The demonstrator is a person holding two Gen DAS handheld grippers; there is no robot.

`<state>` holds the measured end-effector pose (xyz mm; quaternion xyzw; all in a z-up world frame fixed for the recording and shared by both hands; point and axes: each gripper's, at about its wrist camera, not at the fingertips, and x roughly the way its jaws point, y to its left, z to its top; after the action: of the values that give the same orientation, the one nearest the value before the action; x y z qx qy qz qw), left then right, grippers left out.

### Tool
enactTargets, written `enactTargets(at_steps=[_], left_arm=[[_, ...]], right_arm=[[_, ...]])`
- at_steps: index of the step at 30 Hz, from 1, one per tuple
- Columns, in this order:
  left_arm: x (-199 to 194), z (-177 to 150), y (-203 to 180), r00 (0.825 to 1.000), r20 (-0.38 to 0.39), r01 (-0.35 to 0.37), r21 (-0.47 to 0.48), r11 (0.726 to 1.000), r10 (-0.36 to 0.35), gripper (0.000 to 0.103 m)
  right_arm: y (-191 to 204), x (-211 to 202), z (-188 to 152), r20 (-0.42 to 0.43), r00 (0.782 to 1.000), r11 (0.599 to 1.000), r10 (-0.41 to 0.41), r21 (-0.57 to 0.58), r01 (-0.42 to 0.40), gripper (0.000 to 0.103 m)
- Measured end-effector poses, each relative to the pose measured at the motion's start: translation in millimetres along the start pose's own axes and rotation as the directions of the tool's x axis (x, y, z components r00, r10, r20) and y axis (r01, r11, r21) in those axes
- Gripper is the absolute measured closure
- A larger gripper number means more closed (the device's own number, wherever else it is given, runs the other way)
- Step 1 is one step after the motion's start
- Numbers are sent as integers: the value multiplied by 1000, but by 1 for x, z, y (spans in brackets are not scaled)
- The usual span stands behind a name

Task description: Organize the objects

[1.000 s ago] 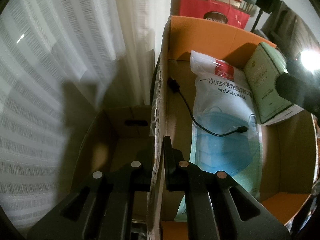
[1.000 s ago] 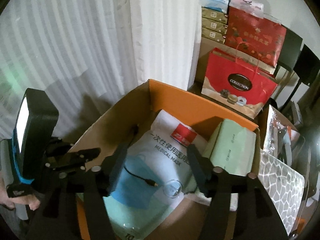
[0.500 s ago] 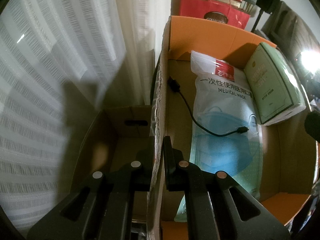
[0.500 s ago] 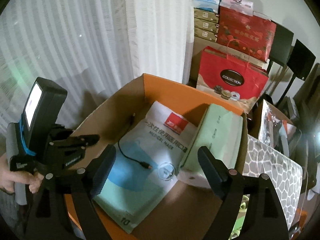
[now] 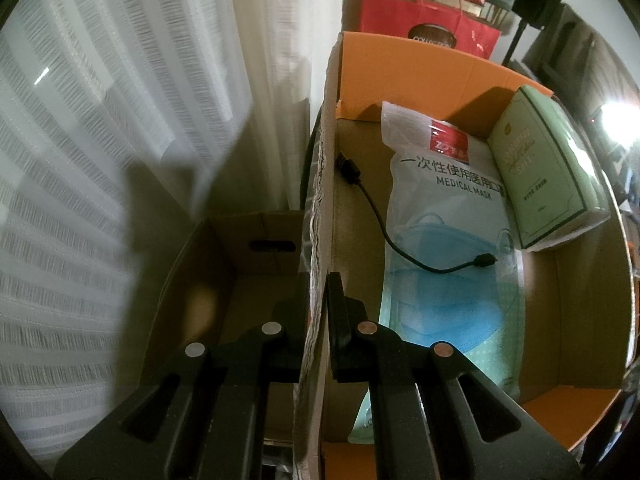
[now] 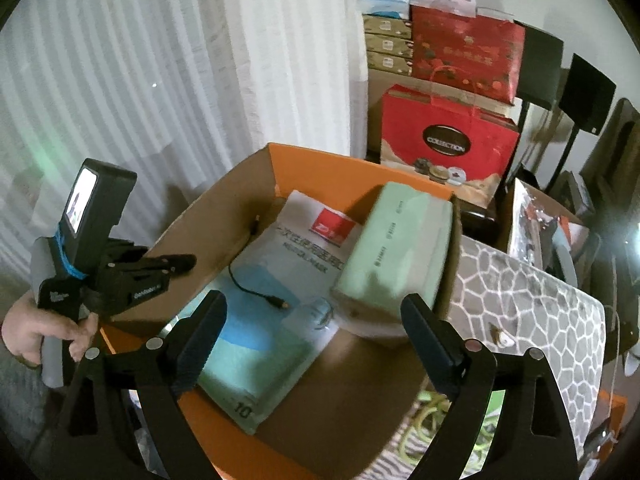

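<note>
The left gripper [image 5: 319,308] is clamped on the cardboard box [image 5: 404,68] side wall. Inside lie a medical mask pack [image 5: 444,216], black cable [image 5: 376,208] and green tissue pack [image 5: 548,172]. The right gripper [image 6: 312,328] is opening, empty, above them; red gift bag [image 6: 446,140] behind.

Your cardboard box [image 6: 248,208] is plain brown outside, with bright orange on its inner walls and flaps. Inside it you have a mask packet [image 5: 448,216], pale grey-white with a red label, dark lettering and a blue mask printed over a mint green, dotted lower half. The cable [image 5: 384,224] lying on it is black. The tissue pack [image 6: 400,248] beside it is pale green (a darker green border frames its printed face). Behind the box your curtain [image 6: 160,60] is white with fine ribbed stripes. The gift bag [image 6: 444,140] is red with a dark oval badge. The cloth [image 6: 528,320] at your right is grey with a white cobble-like web.
</note>
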<state>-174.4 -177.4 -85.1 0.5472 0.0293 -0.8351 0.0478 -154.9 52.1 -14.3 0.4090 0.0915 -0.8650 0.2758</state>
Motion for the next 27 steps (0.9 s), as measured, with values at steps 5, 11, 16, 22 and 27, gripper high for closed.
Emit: enactTargets(at_steps=[5,11,16,22,27], left_arm=[[0,-1,0,1000,-3,3,-2,1000,-3,96],[-5,-3,3,999,-8,33,-19,999,-33,97],[-16,-4,9,998,-6,63,-34,997,-63,94],[-31,-3,13,997,5,75,-23,997,-75,93],[-37,-5,11,996,0,94,3,996,-94,100]], right_arm=[[-13,-12,-6,-2,1000,1000,-23,10,23,13],[-31,-20,-16,-10,999,998,-36,42,37,13],[-45,-26,-25,-6,1000,996,-31,78,31,13],[-56,-32,-35,-5,1000,993,-23,114,23,13],[-68,-40,-43,4,1000,989,-14,147,13,13]])
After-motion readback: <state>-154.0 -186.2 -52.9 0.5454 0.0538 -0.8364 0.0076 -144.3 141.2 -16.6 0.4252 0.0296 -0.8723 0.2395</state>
